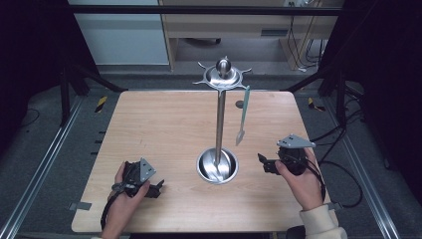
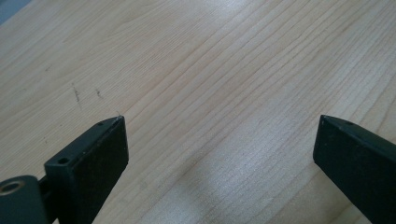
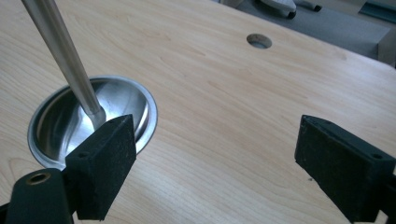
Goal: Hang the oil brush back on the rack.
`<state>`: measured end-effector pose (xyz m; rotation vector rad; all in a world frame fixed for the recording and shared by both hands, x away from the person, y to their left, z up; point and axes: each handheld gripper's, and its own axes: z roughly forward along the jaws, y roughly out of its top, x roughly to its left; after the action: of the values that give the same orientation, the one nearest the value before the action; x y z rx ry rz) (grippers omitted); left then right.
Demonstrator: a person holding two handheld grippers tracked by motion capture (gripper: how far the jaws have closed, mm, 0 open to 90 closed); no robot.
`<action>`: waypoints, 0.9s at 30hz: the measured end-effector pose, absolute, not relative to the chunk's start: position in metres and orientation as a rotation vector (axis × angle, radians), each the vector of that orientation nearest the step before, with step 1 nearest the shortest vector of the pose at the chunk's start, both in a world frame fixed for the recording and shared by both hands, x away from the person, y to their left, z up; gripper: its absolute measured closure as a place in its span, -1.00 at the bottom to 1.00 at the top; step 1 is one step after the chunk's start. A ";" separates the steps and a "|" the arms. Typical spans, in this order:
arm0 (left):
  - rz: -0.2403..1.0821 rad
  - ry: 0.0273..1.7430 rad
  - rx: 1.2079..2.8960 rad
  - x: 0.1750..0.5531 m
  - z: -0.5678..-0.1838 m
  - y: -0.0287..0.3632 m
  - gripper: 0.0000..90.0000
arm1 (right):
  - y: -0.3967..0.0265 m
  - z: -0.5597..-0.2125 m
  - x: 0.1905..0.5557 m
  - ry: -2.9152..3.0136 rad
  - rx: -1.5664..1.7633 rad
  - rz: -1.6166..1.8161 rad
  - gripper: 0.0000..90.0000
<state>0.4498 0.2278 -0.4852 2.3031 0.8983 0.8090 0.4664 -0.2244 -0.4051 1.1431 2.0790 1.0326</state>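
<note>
Metal stand (image 1: 219, 119) is rising upright from the middle of the wooden table (image 1: 159, 124), its long axis running straight up and down: a thin pole planted in a round dished base (image 1: 217, 166), ending at the top in a disc with small hooks and a ball knob (image 1: 223, 66). In the right gripper view the pole (image 3: 60, 56) is leaning across the upper left of the picture and meeting the shiny base (image 3: 56, 126) just behind the left jaw. A pale green utensil (image 1: 243, 113) is hanging from one hook on the stand's right side, long axis near vertical, handle up and narrow end pointing down, ending above the tabletop.

Open wood is lying on every side of the base, widest toward the left edge and the far edge. A small round hole (image 1: 240, 104) is sitting in the board behind the utensil. Beyond the table, grey floor, a dark frame and a pale cabinet are closing off the room.

The left gripper (image 1: 160, 188) is resting low near the front left, held in the left hand (image 1: 124, 199), jaws standing wide apart over bare wood (image 2: 219, 116). The right gripper (image 1: 261, 160), in the right hand (image 1: 301, 181), is sitting just right of the base, jaws spread wide with nothing between them.
</note>
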 end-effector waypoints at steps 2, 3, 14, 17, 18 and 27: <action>0.810 0.899 2.304 0.450 -0.485 0.228 -0.93 | -0.224 -0.411 0.469 2.081 1.157 1.029 -0.71; 0.809 0.899 2.304 0.450 -0.485 0.228 -0.94 | -0.224 -0.414 0.470 2.084 1.171 1.028 -0.70; 0.809 0.896 2.307 0.450 -0.485 0.228 -0.94 | -0.221 -0.439 0.484 2.115 1.224 1.002 -0.68; 0.809 0.896 2.308 0.450 -0.486 0.228 -0.94 | -0.221 -0.443 0.488 2.120 1.231 1.002 -0.67; 0.809 0.895 2.308 0.450 -0.485 0.228 -0.93 | -0.221 -0.444 0.489 2.123 1.235 1.002 -0.67; 0.809 0.894 2.310 0.450 -0.486 0.227 -0.94 | -0.220 -0.456 0.501 2.127 1.281 0.989 -0.67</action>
<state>0.4498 0.2274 -0.4856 2.3095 0.8941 0.8091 0.5006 -0.2204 -0.4562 1.2812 2.1272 0.9893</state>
